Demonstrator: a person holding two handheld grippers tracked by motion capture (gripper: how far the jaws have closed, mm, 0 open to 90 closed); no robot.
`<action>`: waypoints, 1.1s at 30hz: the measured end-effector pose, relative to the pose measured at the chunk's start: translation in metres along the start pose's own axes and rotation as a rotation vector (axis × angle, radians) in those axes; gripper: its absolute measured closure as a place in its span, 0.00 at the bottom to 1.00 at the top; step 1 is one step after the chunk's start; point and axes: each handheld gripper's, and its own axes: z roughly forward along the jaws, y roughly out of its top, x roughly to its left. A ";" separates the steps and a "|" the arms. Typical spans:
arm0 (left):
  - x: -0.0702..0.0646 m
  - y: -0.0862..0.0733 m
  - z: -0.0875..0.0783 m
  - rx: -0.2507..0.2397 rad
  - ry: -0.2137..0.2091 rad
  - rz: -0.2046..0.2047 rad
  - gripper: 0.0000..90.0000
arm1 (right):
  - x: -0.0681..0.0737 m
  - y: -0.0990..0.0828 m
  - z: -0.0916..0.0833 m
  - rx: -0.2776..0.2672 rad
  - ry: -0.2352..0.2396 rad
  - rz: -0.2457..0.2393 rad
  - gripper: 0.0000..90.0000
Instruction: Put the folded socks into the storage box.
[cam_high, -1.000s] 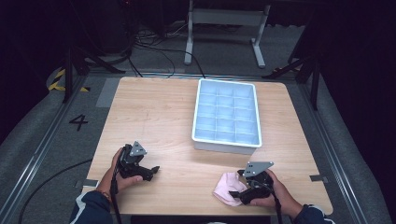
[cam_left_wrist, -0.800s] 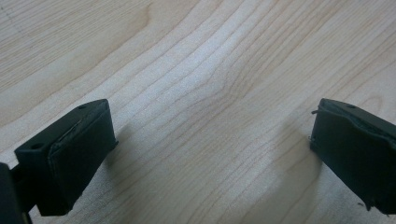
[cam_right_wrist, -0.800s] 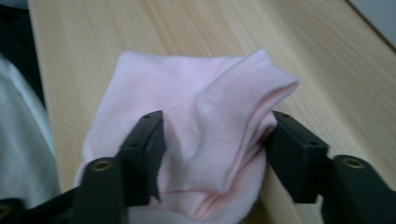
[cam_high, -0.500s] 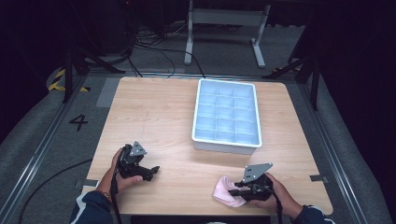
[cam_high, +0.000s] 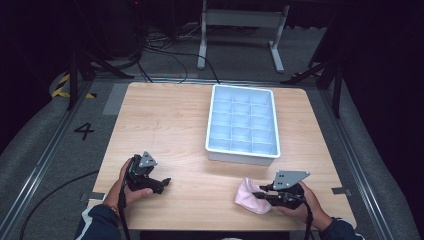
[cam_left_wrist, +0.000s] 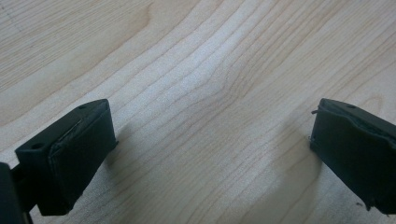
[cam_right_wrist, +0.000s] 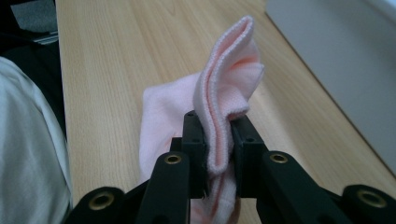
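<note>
A pale pink sock (cam_high: 250, 196) lies crumpled near the table's front edge, right of centre. My right gripper (cam_high: 261, 195) is shut on it; in the right gripper view a fold of the sock (cam_right_wrist: 224, 98) stands pinched between the two black jaws of the right gripper (cam_right_wrist: 217, 140). My left gripper (cam_high: 164, 183) rests at the front left of the table, held in a hand, pointing right. In the left gripper view the left gripper (cam_left_wrist: 210, 140) is open, jaws wide apart over bare wood, with nothing between them.
A white tray (cam_high: 243, 154) divided into several empty compartments stands on the wooden table (cam_high: 165, 125) right of centre, just beyond the sock. Its grey side wall (cam_right_wrist: 345, 60) rises close to the right of the pinched sock. A pale sleeve (cam_right_wrist: 28, 154) is at the left.
My right gripper has turned to point left and shifted slightly toward the front edge, keeping hold of the sock. The left gripper has stayed still.
</note>
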 end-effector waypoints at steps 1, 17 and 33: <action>0.000 0.000 0.000 0.000 0.000 0.000 0.00 | -0.001 0.000 -0.002 -0.007 -0.006 0.001 0.88; 0.000 0.000 0.000 0.000 0.000 0.000 0.00 | -0.016 0.006 -0.047 -0.156 -0.101 0.010 0.88; 0.000 0.000 0.000 0.000 0.000 0.000 0.00 | -0.045 0.028 -0.081 -0.241 -0.213 0.001 0.88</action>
